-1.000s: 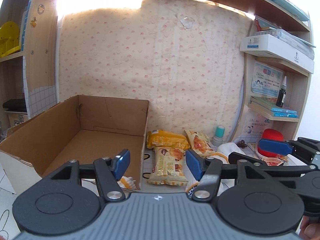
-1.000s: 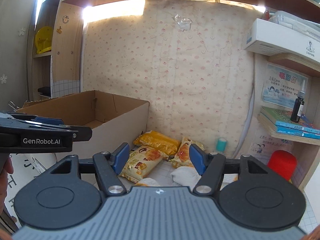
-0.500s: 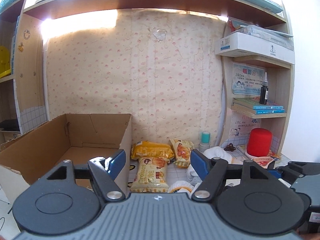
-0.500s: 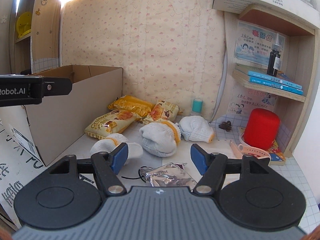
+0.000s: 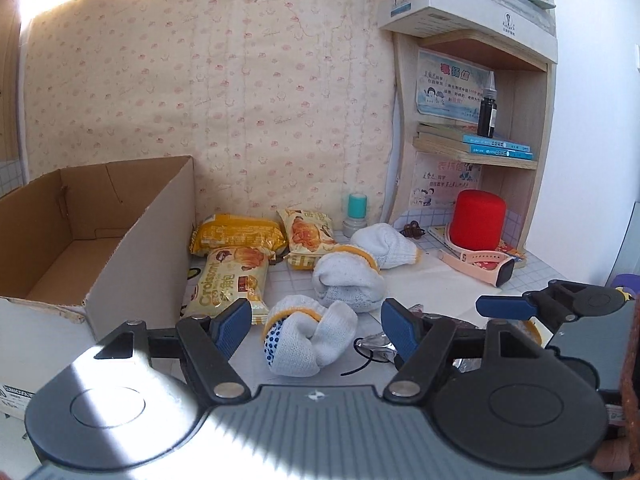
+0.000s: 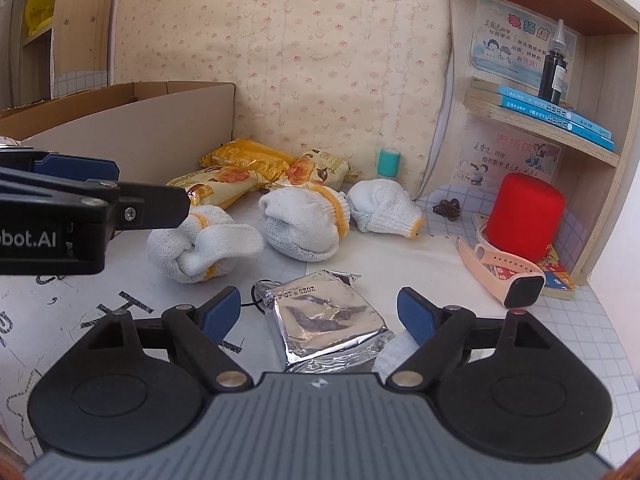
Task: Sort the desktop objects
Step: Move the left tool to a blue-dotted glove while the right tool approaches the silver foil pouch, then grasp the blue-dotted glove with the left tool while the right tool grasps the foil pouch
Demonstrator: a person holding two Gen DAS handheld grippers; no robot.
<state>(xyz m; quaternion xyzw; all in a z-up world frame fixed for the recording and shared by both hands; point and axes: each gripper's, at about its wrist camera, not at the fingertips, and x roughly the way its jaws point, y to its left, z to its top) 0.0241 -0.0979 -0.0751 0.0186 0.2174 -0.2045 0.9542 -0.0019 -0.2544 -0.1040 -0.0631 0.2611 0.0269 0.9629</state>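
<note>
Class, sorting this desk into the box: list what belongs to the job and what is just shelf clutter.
Job: cardboard box; snack packets; rolled gloves; foil packet; pink watch.

Lying about: books; dark bottle; posters.

The right tongs are opening, a silver foil packet between them on the table, untouched. Three white gloves lie beyond.

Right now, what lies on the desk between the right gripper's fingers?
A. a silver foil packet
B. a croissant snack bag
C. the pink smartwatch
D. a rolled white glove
A: in the right wrist view the silver foil packet lies between the blue pads of the right gripper, whose jaws are opening and not touching it.
</note>
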